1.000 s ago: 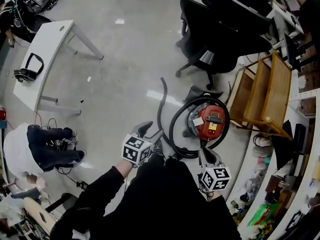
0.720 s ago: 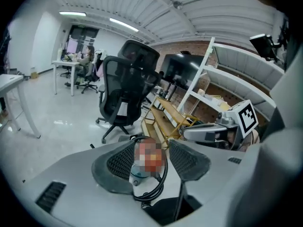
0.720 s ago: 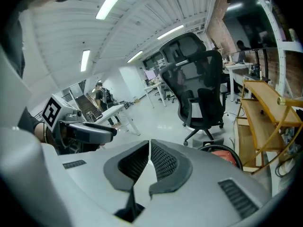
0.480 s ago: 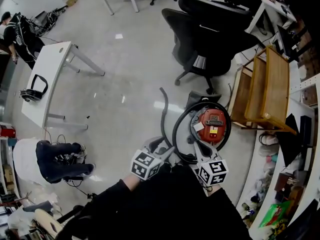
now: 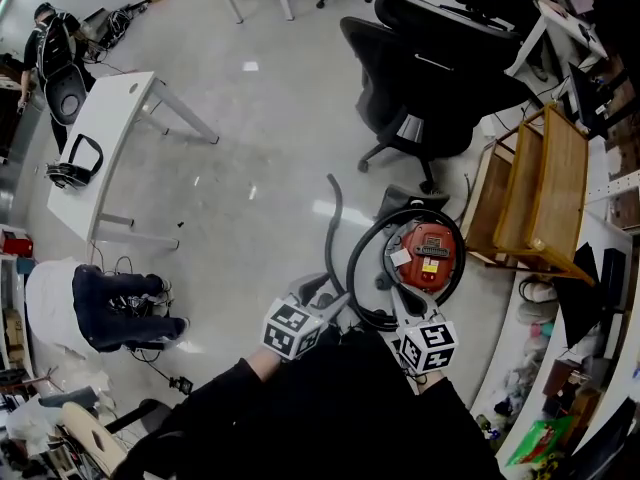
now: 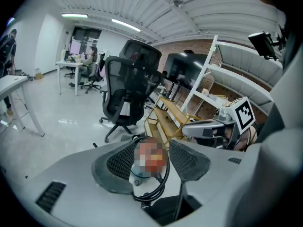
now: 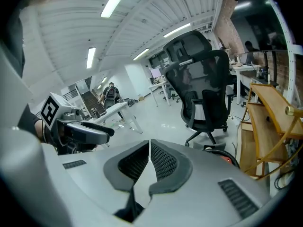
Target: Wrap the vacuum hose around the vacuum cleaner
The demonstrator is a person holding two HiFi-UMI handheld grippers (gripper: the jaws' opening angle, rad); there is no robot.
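Note:
A red vacuum cleaner (image 5: 427, 256) stands on the floor. Its black hose (image 5: 352, 258) loops round the body, with the free end (image 5: 334, 193) trailing away across the floor. My left gripper (image 5: 326, 295) hangs above the near left of the loop. In the left gripper view it (image 6: 152, 156) is open; the hose (image 6: 158, 189) lies far below in the gap, untouched. My right gripper (image 5: 403, 294) hovers over the near side of the vacuum. In the right gripper view it (image 7: 149, 156) is shut with the pads together and nothing between them.
Black office chairs (image 5: 430, 68) stand beyond the vacuum, and a wooden shelf unit (image 5: 545, 183) is close on its right. A white table (image 5: 105, 133) with headphones (image 5: 72, 163) is at the left. A person (image 5: 50, 38) stands far left.
The head view has tilted and shifted. The left gripper has drawn a little nearer to the right one. The vacuum and hose lie as before.

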